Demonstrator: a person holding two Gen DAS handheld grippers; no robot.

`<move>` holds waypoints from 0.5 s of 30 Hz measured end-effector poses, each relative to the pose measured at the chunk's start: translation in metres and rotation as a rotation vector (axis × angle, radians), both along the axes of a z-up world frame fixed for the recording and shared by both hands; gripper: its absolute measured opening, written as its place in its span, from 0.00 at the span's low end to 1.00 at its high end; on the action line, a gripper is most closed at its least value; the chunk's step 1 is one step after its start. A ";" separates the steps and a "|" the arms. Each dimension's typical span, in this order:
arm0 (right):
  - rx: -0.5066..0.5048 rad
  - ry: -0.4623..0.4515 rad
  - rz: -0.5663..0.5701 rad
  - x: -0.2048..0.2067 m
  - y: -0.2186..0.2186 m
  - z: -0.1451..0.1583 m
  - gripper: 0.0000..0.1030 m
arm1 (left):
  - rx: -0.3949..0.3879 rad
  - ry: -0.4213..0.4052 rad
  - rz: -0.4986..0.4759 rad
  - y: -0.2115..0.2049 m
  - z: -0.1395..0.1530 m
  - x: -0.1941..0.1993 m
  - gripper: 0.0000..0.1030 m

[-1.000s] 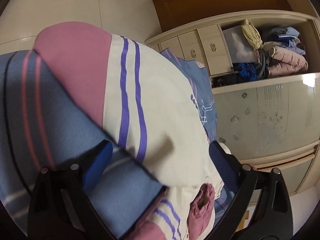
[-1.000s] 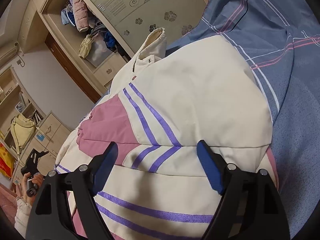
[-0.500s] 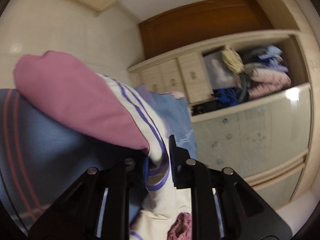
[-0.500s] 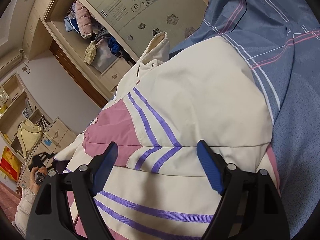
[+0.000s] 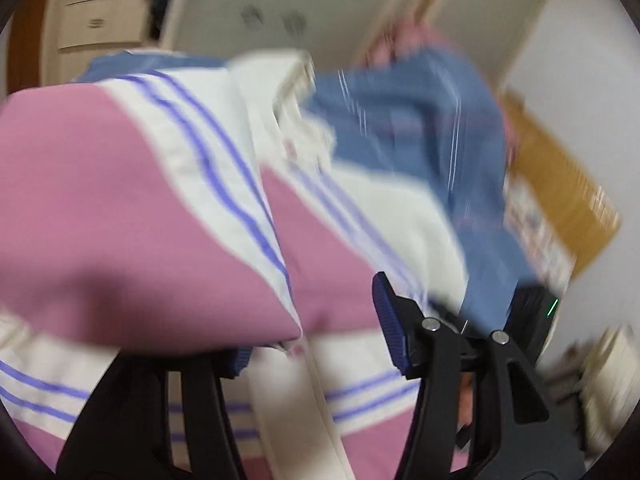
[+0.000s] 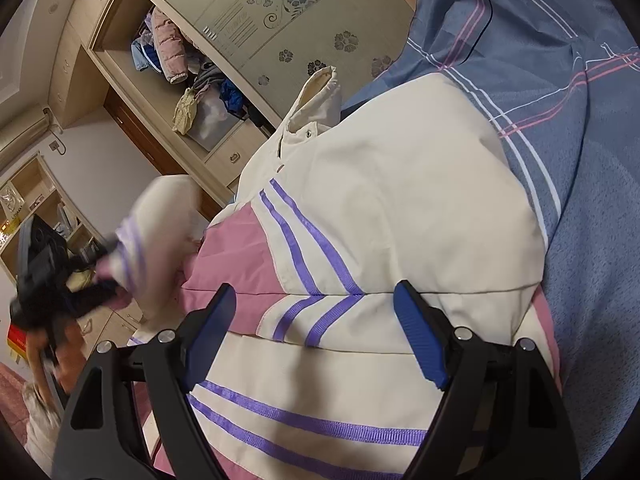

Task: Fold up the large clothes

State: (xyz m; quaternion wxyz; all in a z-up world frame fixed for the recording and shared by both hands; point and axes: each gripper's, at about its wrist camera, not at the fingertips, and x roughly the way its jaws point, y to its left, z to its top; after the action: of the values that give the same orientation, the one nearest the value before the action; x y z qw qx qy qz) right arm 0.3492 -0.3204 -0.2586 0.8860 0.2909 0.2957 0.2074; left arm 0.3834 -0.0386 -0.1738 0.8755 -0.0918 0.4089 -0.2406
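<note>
A cream and pink jacket (image 6: 400, 208) with purple stripes lies on the blue plaid bed cover (image 6: 580, 100). My right gripper (image 6: 316, 328) hovers open and empty just above the jacket's striped middle. My left gripper (image 5: 312, 332) shows blurred; the jacket's pink and cream sleeve (image 5: 132, 208) drapes over its left finger, its right finger (image 5: 390, 320) stands well apart, so the jaws look open. In the right wrist view the left gripper (image 6: 60, 284) is at the far left with the lifted sleeve (image 6: 160, 232) at its tips.
An open wardrobe (image 6: 192, 92) stuffed with clothes and a frosted sliding door (image 6: 304, 20) stand behind the bed. A cardboard box (image 5: 560, 200) sits at the right in the left wrist view. Shelves (image 6: 32, 204) line the far left wall.
My left gripper closed on the sleeve half a second ago, then swung it up and over toward the jacket body; its jaws now stand apart. My right gripper stayed in place.
</note>
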 end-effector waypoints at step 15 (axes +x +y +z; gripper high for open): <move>0.022 -0.007 0.000 -0.002 -0.001 -0.001 0.79 | -0.215 -0.109 0.191 0.083 0.001 -0.112 0.70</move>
State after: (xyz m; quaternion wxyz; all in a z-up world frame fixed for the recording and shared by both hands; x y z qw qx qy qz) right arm 0.3472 -0.3216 -0.2592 0.8837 0.3000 0.2901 0.2117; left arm 0.2715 0.0445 -0.1729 0.9004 -0.2103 0.3220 -0.2034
